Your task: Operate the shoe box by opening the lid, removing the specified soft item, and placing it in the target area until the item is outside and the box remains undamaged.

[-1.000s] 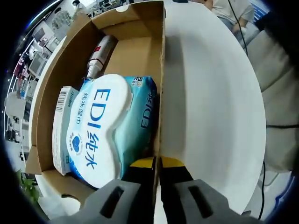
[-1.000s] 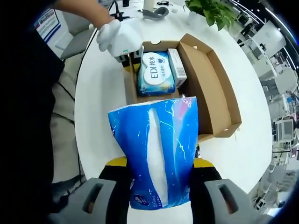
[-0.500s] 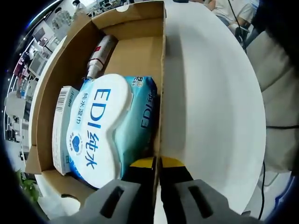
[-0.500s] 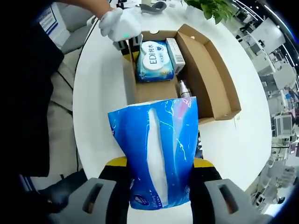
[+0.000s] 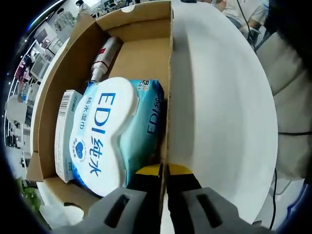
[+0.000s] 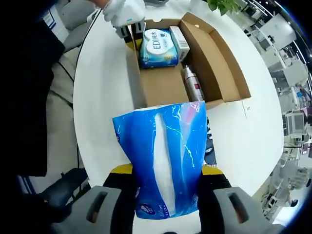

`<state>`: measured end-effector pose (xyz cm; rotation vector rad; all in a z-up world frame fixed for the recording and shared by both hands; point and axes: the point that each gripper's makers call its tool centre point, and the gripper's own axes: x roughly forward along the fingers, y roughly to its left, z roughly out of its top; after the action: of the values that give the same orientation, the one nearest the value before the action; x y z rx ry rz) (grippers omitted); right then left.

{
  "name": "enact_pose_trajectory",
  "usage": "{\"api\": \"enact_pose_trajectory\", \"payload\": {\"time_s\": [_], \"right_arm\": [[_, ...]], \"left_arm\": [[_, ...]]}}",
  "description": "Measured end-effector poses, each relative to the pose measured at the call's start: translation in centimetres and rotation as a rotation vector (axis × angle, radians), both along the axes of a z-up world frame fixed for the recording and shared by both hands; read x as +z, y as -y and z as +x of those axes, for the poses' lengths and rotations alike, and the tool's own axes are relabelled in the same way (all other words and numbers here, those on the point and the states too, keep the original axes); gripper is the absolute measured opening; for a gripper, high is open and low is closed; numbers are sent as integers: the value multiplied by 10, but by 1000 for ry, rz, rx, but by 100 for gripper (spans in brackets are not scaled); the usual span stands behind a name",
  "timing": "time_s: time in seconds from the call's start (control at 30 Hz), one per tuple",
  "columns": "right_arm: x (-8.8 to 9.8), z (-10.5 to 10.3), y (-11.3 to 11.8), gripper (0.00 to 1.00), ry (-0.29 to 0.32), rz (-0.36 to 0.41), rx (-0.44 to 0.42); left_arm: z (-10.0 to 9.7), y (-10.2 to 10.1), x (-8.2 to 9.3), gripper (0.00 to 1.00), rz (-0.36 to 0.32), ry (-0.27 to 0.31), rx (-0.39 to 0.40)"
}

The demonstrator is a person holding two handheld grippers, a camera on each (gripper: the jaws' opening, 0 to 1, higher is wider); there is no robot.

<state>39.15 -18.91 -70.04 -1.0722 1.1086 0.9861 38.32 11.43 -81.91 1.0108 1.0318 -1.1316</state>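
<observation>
Blue tissue pack [image 6: 163, 161] — soft plastic bag with a white centre strip, clamped between the two jaws of the right gripper [image 6: 165, 195]. Its long axis runs straight forward along the jaws; the lower end sits down between them, the far end points toward the shoe box [image 6: 161, 85] ahead. The pack is outside the box, held above the white table [image 6: 102, 97].

Shoe box — brown cardboard, open, lid folded out flat to the right of the jaws in the right gripper view. Its long axis lies roughly in line with the right jaws, the near end just beyond the pack's far edge.

Contents, left gripper view: wet-wipe pack [image 5: 109, 136], pale blue and white with "EDI" lettering, lying lengthwise just ahead and left of the left jaws; a slim white carton [image 5: 64, 131] flat against its far-left side; a metallic bottle [image 5: 103, 58] farther forward, lying on its side along the box wall.

Left gripper [image 5: 163, 187] — jaws closed together on the near box wall [image 5: 168, 97], whose cardboard edge runs forward from between the jaws. In the right gripper view a white-gloved hand [image 6: 124, 10] holds this gripper at the far end of the box.

Surface — round white tabletop, bare to the right of the left jaws.

Room — a potted green plant [image 6: 225, 5] beyond the box; office desks and equipment at the edges; a grey seat [image 5: 287, 97] beside the table.
</observation>
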Motion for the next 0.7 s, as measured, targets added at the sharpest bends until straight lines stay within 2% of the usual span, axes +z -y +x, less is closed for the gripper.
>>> {"api": "enact_pose_trajectory", "payload": {"time_s": [0.4,0.7], "right_arm": [[-14,-11,13,46,-15,-14,-8],[-20,-9,19,46,-16,-18,4]], "left_arm": [[0,0,0,1,-1,-4,1],[0,-1,0,1,-1,-3,0]]}}
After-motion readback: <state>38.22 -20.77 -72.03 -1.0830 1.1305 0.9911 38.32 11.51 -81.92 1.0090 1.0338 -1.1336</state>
